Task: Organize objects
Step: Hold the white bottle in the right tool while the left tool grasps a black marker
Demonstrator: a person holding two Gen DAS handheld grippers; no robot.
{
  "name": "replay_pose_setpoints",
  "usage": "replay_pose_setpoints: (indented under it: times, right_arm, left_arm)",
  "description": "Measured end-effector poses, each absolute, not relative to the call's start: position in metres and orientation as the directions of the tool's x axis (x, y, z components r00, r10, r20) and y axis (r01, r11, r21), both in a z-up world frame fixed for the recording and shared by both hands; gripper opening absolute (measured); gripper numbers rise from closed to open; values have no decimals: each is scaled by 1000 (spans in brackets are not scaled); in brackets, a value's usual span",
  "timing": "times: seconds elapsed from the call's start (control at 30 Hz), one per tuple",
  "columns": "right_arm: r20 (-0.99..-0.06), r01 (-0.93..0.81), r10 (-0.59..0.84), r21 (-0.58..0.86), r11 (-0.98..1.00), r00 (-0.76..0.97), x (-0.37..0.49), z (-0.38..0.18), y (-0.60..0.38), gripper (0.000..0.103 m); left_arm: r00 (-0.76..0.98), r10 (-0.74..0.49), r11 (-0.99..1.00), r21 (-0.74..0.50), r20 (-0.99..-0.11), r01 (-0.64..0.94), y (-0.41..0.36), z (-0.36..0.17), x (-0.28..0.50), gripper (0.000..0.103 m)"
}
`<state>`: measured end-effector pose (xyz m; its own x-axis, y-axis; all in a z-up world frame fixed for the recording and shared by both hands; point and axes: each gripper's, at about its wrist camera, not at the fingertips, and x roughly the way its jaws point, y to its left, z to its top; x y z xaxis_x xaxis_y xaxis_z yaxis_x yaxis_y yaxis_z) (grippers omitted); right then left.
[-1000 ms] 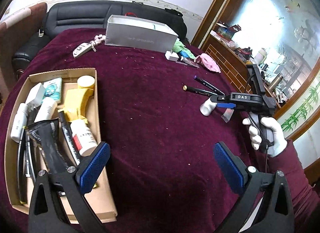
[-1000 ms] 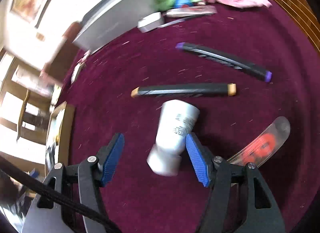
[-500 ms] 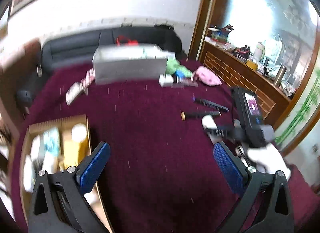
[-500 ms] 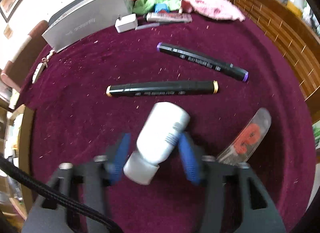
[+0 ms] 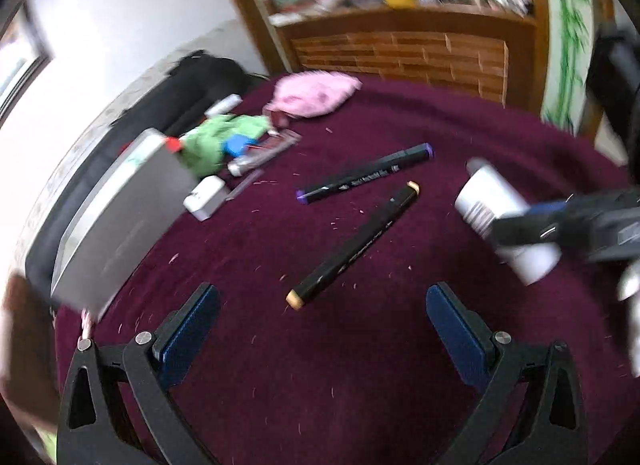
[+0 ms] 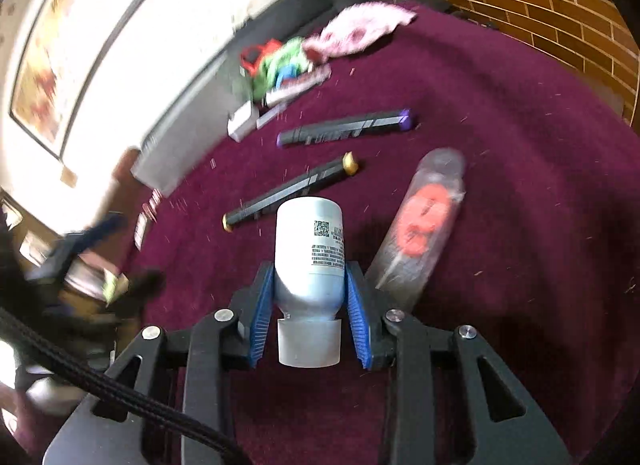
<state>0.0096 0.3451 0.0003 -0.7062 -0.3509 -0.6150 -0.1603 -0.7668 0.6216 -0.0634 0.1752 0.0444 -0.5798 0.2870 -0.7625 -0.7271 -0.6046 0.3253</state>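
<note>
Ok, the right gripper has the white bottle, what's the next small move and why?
Probably lift it: the right gripper is shut on the white bottle, which still hangs low over the maroon cloth near the gold-capped marker.

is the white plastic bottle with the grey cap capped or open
Capped: the white plastic bottle wears its grey cap, clamped between the right gripper's blue pads.

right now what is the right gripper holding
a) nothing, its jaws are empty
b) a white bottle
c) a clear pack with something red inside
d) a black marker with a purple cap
b) In the right wrist view the right gripper has both blue pads pressed on the white bottle, while the purple-capped marker and the clear pack lie on the maroon cloth.
</note>
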Motion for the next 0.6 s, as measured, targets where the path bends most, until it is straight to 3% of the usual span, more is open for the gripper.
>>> replay_pose_setpoints:
  times: [0.23, 0.33, 0.43, 0.47, 0.53, 0.57, 0.6]
  right_arm:
    - [-527, -113, -412, 706, -699, -743, 13, 6, 361, 32]
    - [-509, -97, -441, 729, -678, -739, 12, 4, 362, 32]
    - [-495, -92, -457, 747, -659, -739, 11, 2, 364, 32]
    - [-494, -93, -457, 748, -658, -740, 13, 2, 364, 32]
    - [-495, -94, -463, 752, -653, -735, 12, 0, 364, 32]
    - [-495, -95, -467, 754, -650, -733, 13, -1, 364, 32]
    - [-496, -96, -471, 756, -647, -730, 12, -3, 364, 32]
  left_arm:
    - [-481, 292, -520, 285, -826, -805, 211, 14, -106, 98]
    - [-397, 283, -507, 215, -873, -835, 221, 1, -118, 90]
    - [-249, 326, -555, 28, -912, -832, 216, 0, -134, 71]
    - [-250, 327, -566, 24, -911, -824, 214, 2, -133, 63]
    - [-243, 328, -557, 21, -913, -831, 216, 7, -125, 42]
    - [-239, 327, -554, 19, -914, -832, 217, 10, -121, 19]
    - [-232, 322, -555, 16, -918, -832, 218, 11, -116, 12]
